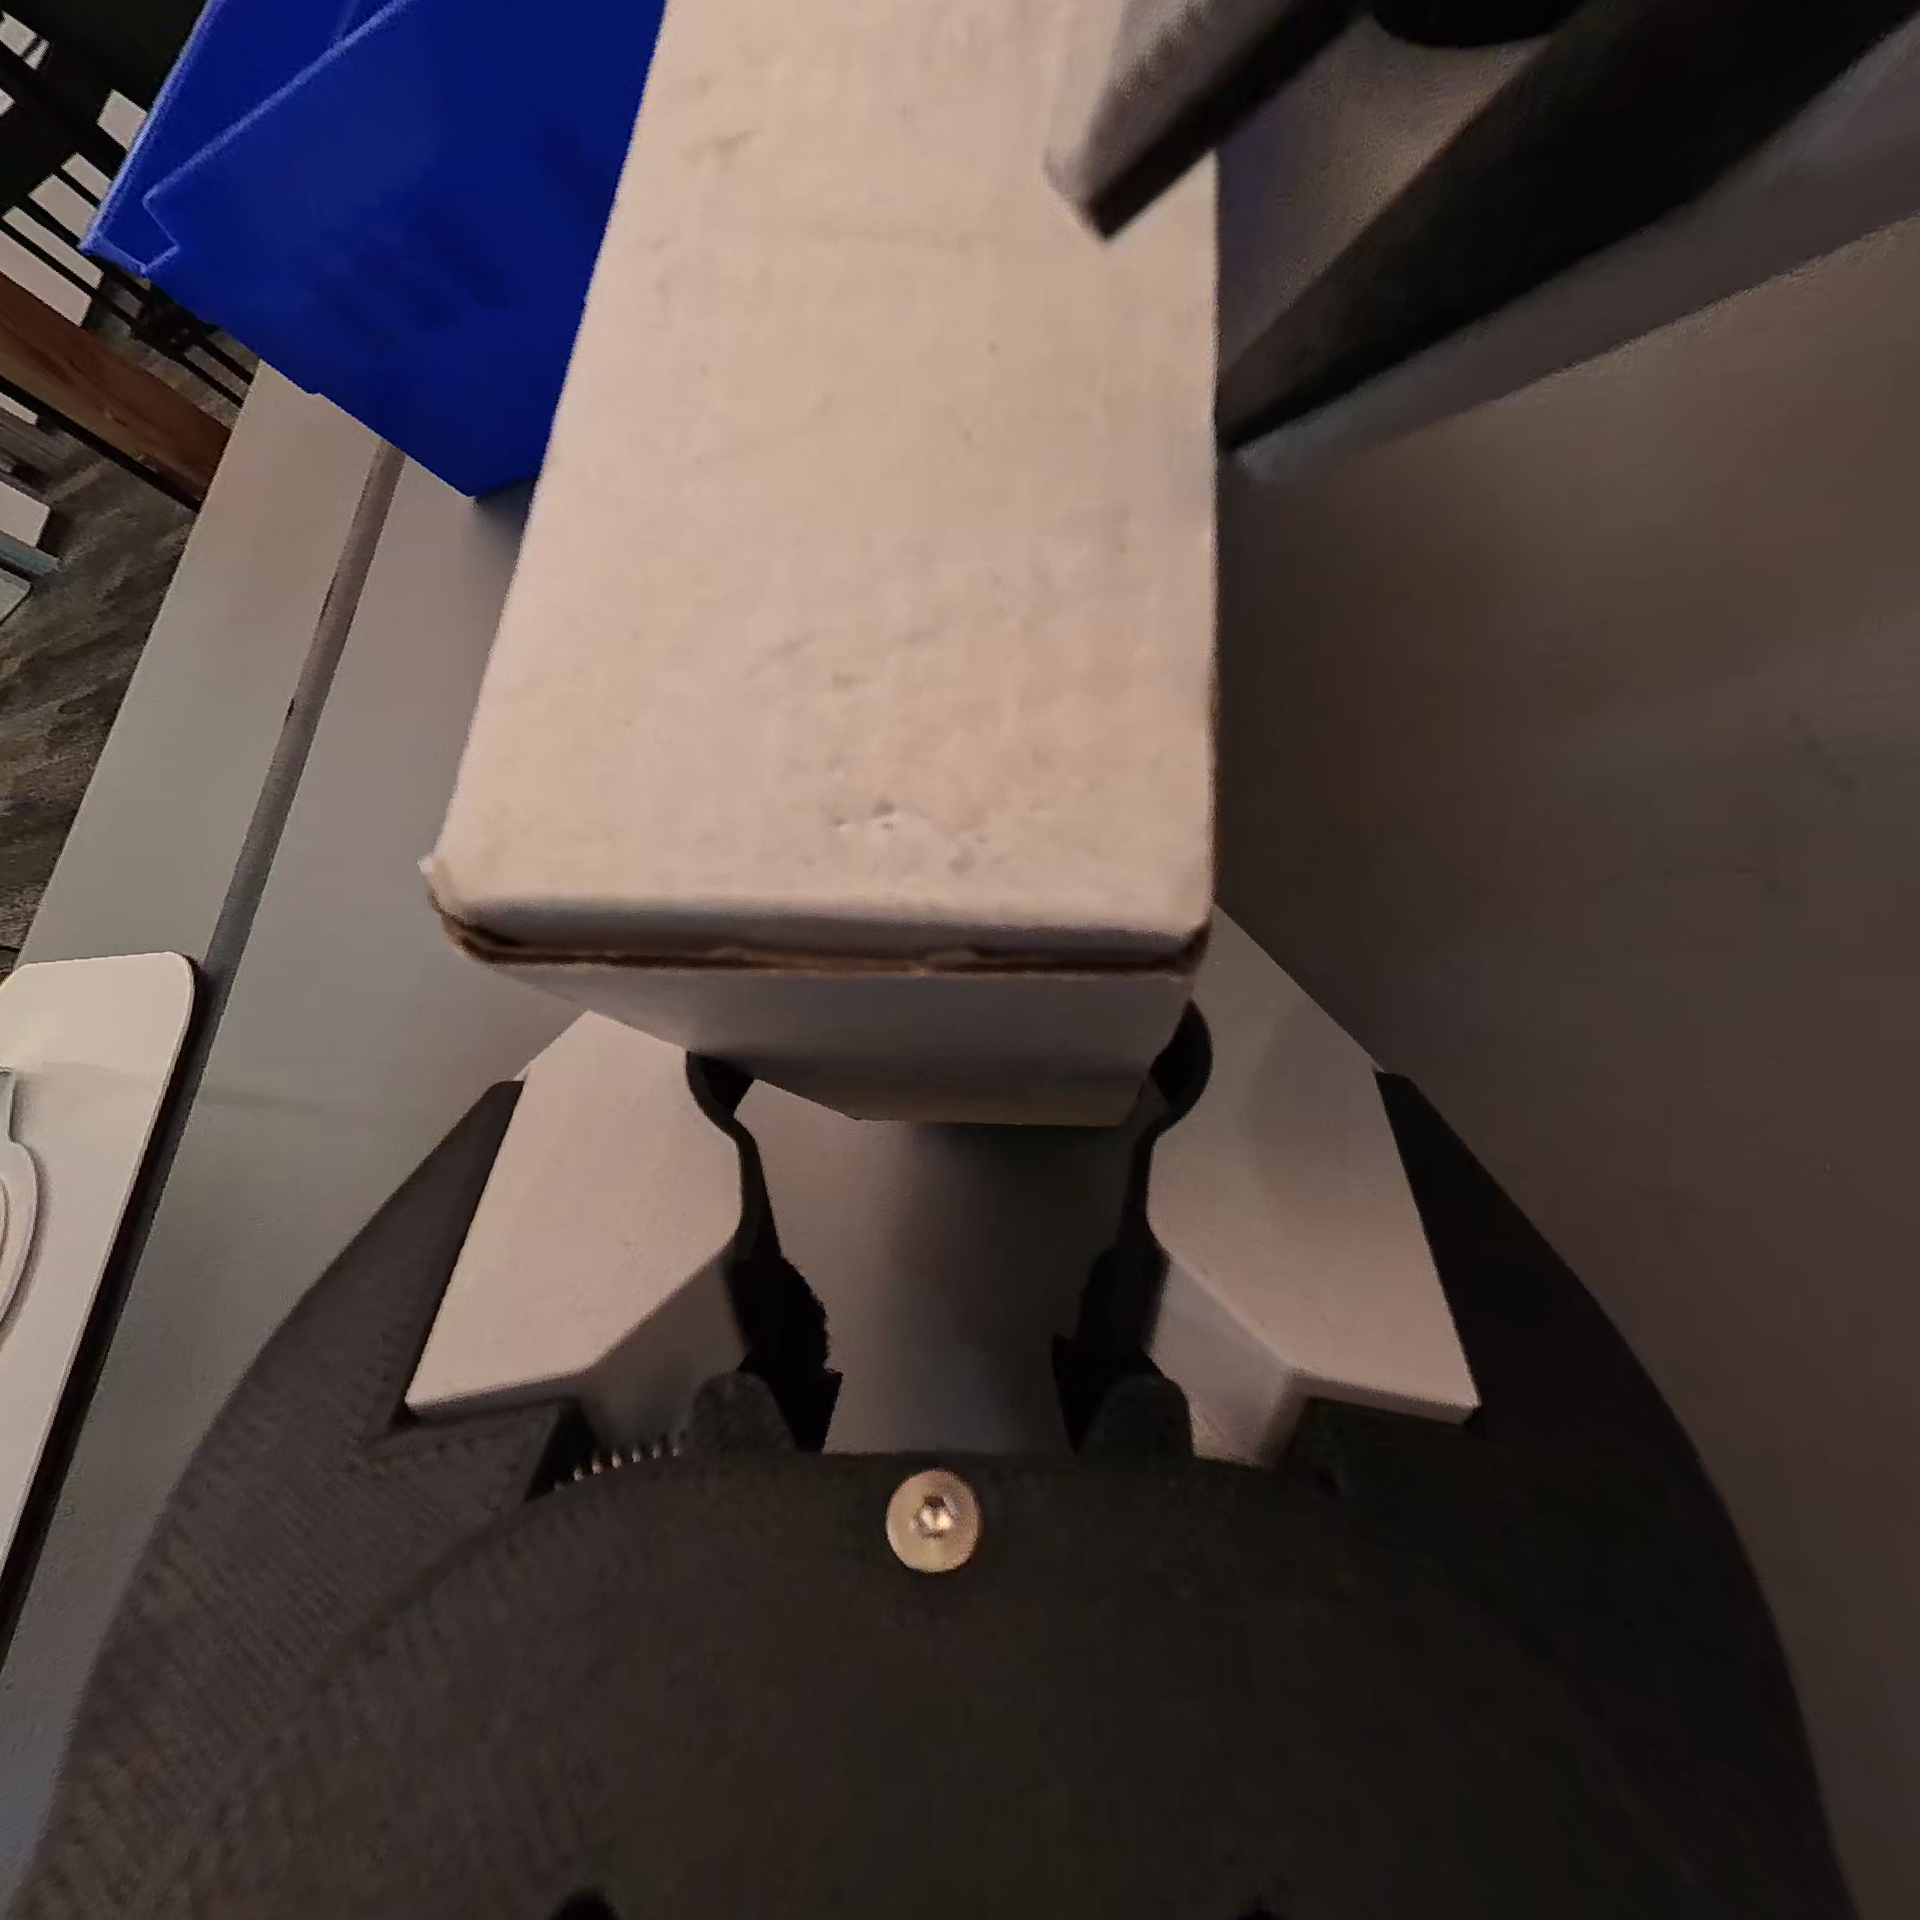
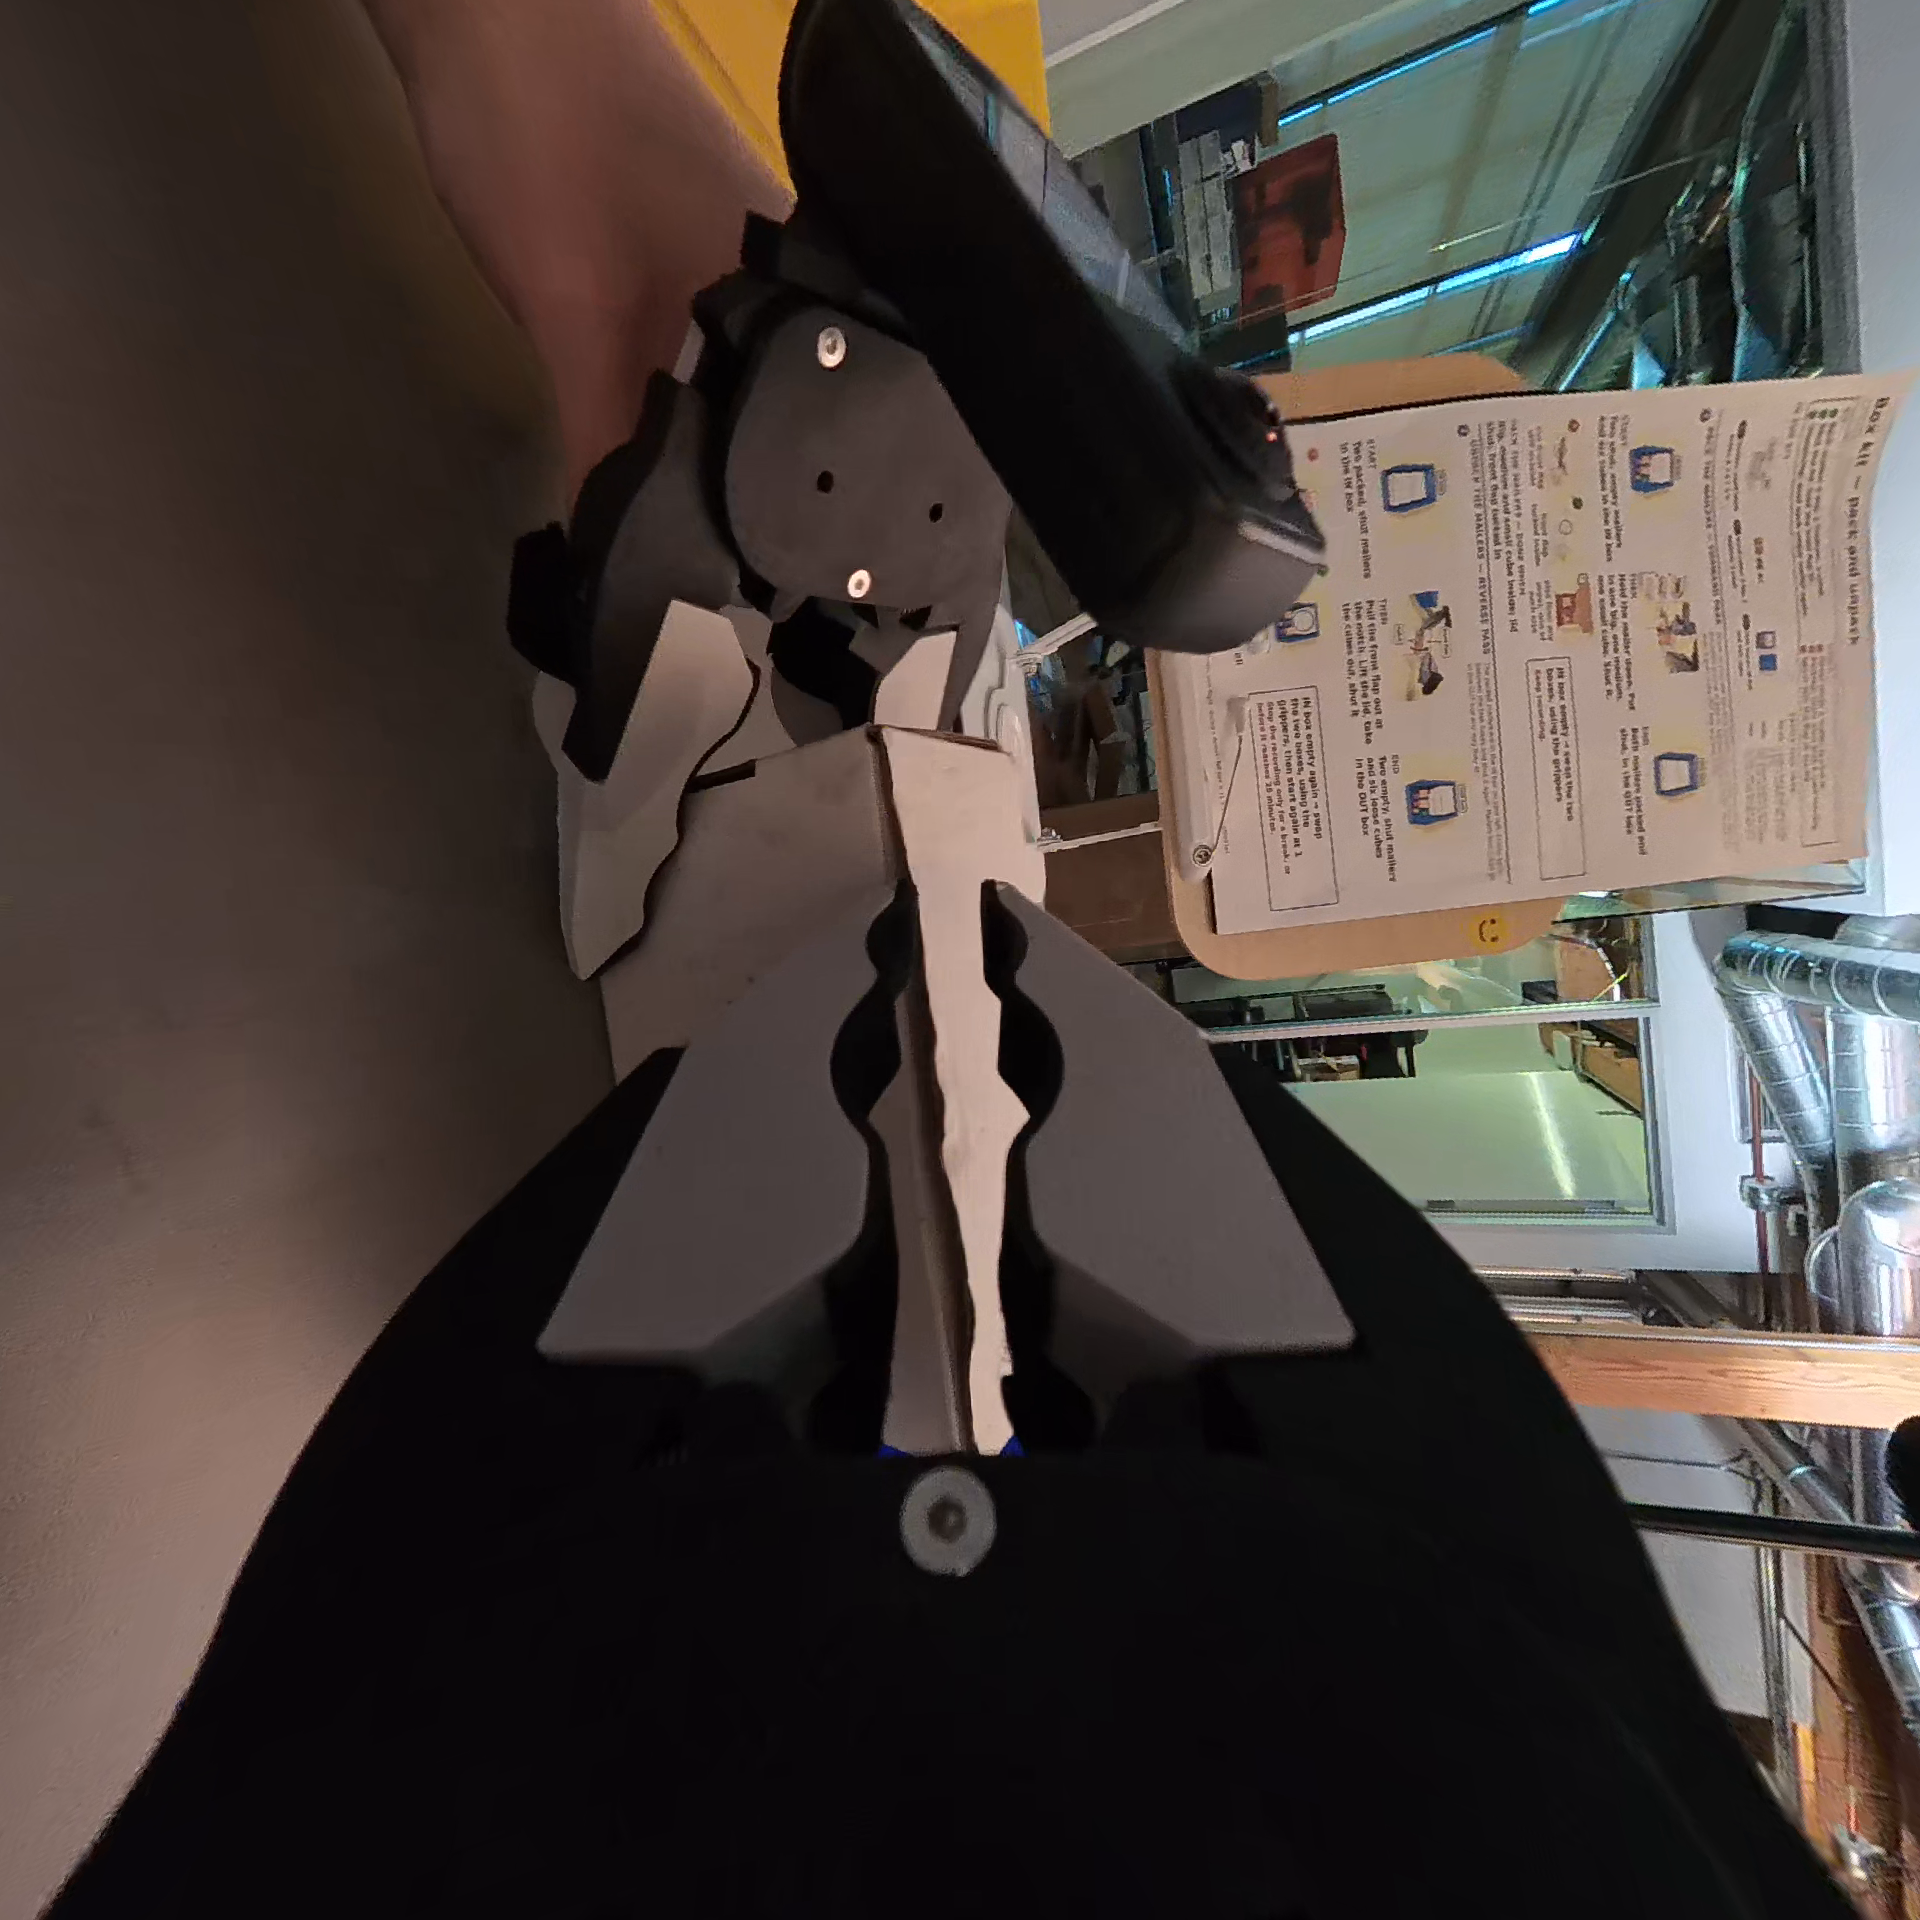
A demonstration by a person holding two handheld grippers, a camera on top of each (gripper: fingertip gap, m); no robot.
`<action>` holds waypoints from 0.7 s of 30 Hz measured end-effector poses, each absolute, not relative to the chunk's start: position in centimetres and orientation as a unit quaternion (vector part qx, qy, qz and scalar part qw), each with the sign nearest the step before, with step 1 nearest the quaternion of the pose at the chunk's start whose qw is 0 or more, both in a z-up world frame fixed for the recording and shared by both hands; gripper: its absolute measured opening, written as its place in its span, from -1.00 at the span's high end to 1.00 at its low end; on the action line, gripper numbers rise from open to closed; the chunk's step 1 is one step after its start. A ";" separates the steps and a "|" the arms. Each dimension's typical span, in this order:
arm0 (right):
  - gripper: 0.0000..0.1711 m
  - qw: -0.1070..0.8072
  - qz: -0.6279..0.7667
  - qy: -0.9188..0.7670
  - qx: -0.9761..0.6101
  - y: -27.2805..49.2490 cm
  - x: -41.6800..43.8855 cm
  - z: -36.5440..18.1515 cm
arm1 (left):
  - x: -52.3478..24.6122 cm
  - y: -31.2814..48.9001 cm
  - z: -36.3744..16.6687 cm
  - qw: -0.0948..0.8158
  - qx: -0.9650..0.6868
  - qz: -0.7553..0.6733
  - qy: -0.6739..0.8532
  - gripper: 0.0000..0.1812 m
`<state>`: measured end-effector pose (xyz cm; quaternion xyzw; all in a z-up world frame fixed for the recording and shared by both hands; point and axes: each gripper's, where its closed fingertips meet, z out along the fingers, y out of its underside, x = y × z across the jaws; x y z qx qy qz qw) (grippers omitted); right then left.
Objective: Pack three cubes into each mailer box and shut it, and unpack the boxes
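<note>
White cardboard mailer box [image 1: 862, 582], lid down along its seam, hangs above the grey table [image 1: 1558, 831] beside a blue plastic bin [image 1: 364, 239], held at both ends. The left gripper [image 1: 951, 1081] clamps its near end between part-closed fingers, while the right gripper [image 2: 951, 997] pinches a thin panel of it at the far end. I judge this a carrying step; next, both grippers must travel together.
</note>
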<state>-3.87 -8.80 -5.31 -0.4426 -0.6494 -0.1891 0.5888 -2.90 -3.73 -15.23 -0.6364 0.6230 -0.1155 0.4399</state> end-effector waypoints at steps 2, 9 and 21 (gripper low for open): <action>0.89 0.594 -0.192 -0.646 -0.440 -8.8 -3.9 -5.0 | -2.9 -3.7 -15.2 0.439 -0.637 -0.116 0.623 0.15; 0.86 0.592 -0.195 -0.646 -0.441 -8.6 -3.9 -5.1 | -2.9 -3.7 -15.3 0.436 -0.640 -0.119 0.621 0.15; 0.89 0.573 -0.239 -0.643 -0.449 -7.8 -2.2 -4.9 | -2.9 -3.7 -15.3 0.436 -0.638 -0.116 0.624 0.15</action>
